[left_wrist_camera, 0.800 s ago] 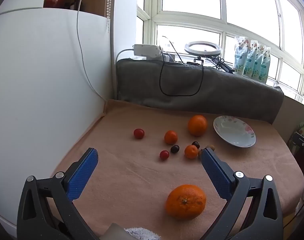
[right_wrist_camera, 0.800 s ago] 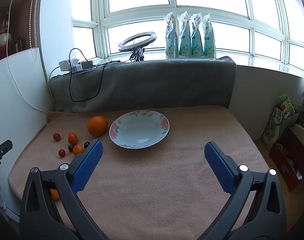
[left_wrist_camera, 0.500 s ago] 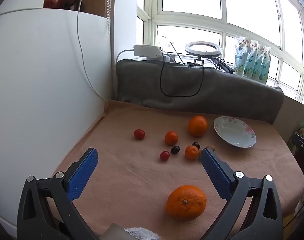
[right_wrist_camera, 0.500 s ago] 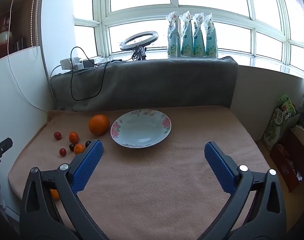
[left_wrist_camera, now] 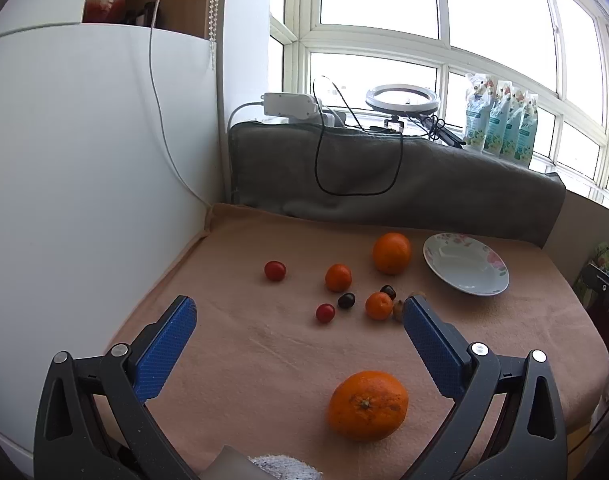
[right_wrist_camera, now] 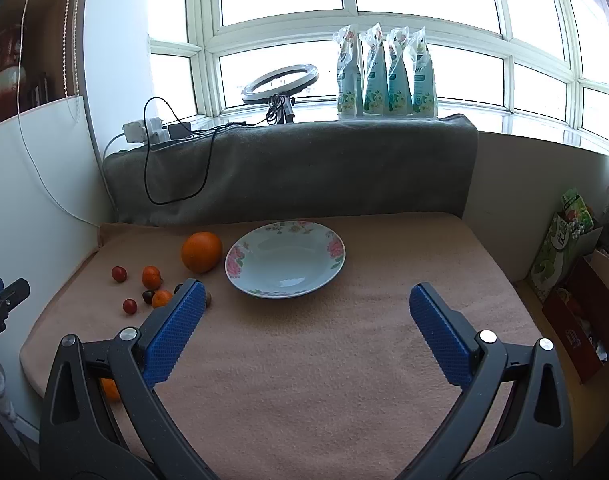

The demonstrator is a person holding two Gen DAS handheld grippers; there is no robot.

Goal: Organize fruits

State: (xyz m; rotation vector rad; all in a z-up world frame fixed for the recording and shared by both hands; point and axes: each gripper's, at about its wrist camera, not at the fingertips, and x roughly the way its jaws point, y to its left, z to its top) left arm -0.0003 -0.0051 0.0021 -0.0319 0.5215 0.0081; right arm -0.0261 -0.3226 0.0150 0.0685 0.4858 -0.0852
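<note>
A big orange [left_wrist_camera: 367,405] lies on the pink cloth just below my left gripper [left_wrist_camera: 296,308], whose blue jaws stand wide open and empty. Farther off sit a second big orange [left_wrist_camera: 391,253] [right_wrist_camera: 201,251], two small tangerines [left_wrist_camera: 338,277] [left_wrist_camera: 379,305], two cherry tomatoes [left_wrist_camera: 275,271] [left_wrist_camera: 325,313] and dark grapes [left_wrist_camera: 346,300]. A flowered white plate [left_wrist_camera: 465,263] [right_wrist_camera: 285,257] is empty, beyond my right gripper [right_wrist_camera: 306,294], which is also open with nothing in it. The near orange [right_wrist_camera: 111,389] is mostly hidden behind its left finger.
A grey blanket [right_wrist_camera: 288,168] with a black cable backs the table. A white panel [left_wrist_camera: 84,184] walls the left side. Several pouches [right_wrist_camera: 386,72] and a ring light [right_wrist_camera: 279,84] stand on the sill. Boxes [right_wrist_camera: 576,292] sit past the table's right edge.
Both views have drifted slightly; the fruit and plate sit a little farther right in the pictures. Nothing was grasped or moved on the cloth.
</note>
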